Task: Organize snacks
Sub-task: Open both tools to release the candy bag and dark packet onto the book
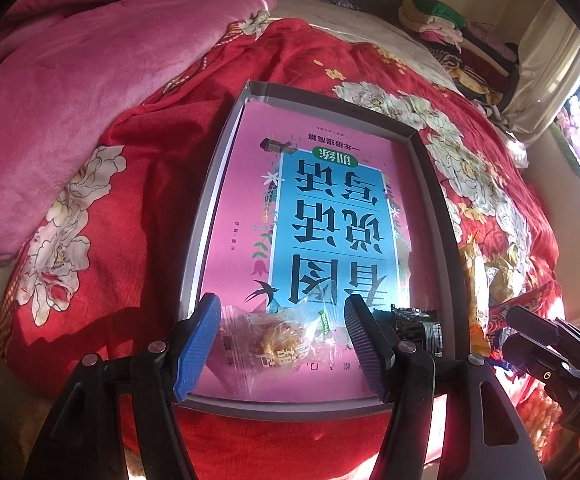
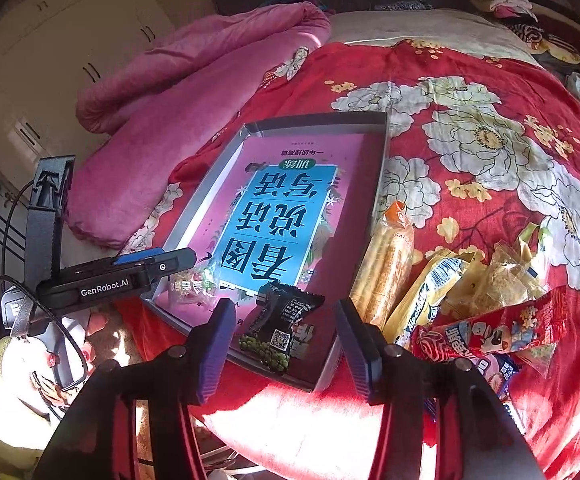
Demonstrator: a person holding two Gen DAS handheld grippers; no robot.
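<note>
A shallow grey box (image 1: 436,208) (image 2: 378,184) lies on the bed with a pink and blue book (image 1: 330,216) (image 2: 273,216) flat inside it. A clear packet with a golden pastry (image 1: 277,340) (image 2: 189,282) rests in the box's near left corner. My left gripper (image 1: 281,320) (image 2: 157,264) hangs open just above it, pads off the wrapper. A black snack packet (image 2: 281,332) (image 1: 414,326) lies in the near right corner, with my right gripper (image 2: 285,320) (image 1: 530,328) open over it and not pressing on it.
Right of the box lie loose snacks: a wafer-roll pack (image 2: 386,264), a yellow packet (image 2: 430,288), a clear bag of cake (image 2: 502,276) and red packets (image 2: 490,332). A pink blanket (image 1: 89,100) is heaped at the left on the red floral bedspread (image 2: 490,140).
</note>
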